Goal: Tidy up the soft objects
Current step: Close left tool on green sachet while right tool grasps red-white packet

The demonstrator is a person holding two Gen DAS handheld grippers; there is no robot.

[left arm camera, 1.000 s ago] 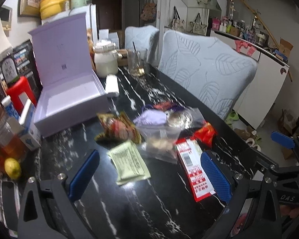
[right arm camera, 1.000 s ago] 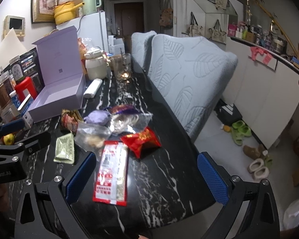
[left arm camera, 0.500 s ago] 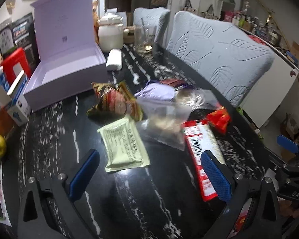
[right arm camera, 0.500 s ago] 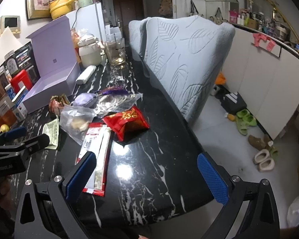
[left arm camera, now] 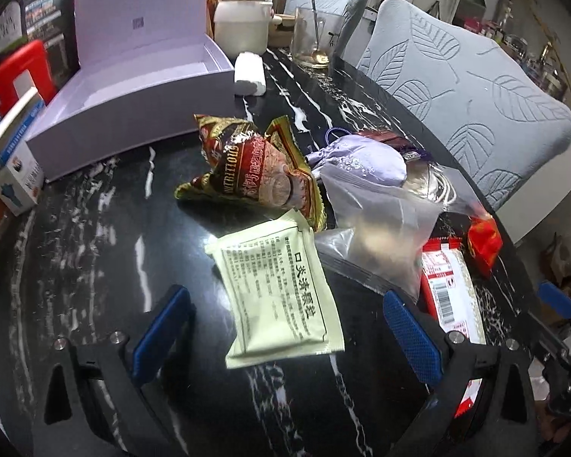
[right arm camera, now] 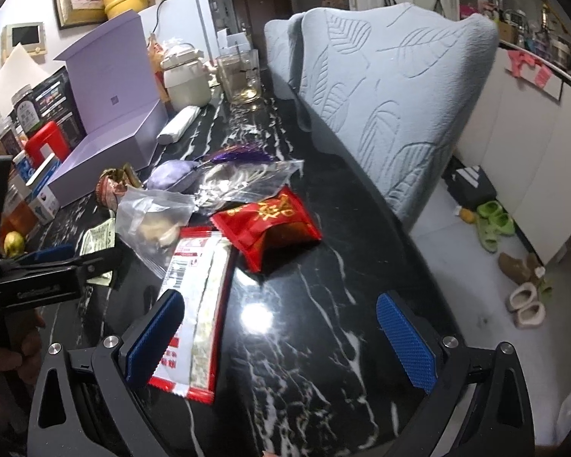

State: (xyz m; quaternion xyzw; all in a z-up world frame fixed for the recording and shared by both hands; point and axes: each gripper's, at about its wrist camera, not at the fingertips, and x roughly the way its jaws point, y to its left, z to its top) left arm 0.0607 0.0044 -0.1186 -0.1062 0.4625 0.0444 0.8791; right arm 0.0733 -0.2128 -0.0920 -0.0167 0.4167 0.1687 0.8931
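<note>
Soft packets and pouches lie heaped on the black white-veined marble table (left arm camera: 95,228), none yet gripped, as both hand-held grippers close in. Over the past second the left gripper (left arm camera: 285,327) has dropped from a high, wide look at the table to just above the pale green flat sachet with black print (left arm camera: 278,289), which now sits between its wide-open blue-padded fingers (left arm camera: 411,335), apparently untouched. The right gripper (right arm camera: 281,339), jaws equally wide and empty, has tipped nearer the tabletop; its left pad (right arm camera: 152,342) hangs over the long red-and-white striped packet (right arm camera: 194,312), with the shiny red foil pouch with gold characters (right arm camera: 270,224) just ahead. Beyond the sachet the crinkled red-and-gold snack bag (left arm camera: 255,171), lilac fabric pouch (left arm camera: 361,160) and clear plastic zip bag (left arm camera: 380,224) overlap in one pile. The open lilac gift box (left arm camera: 133,103) stands empty near them, the likely destination. The descent suggests a first pick of the sachet is imminent; sorting itself has not begun.
</note>
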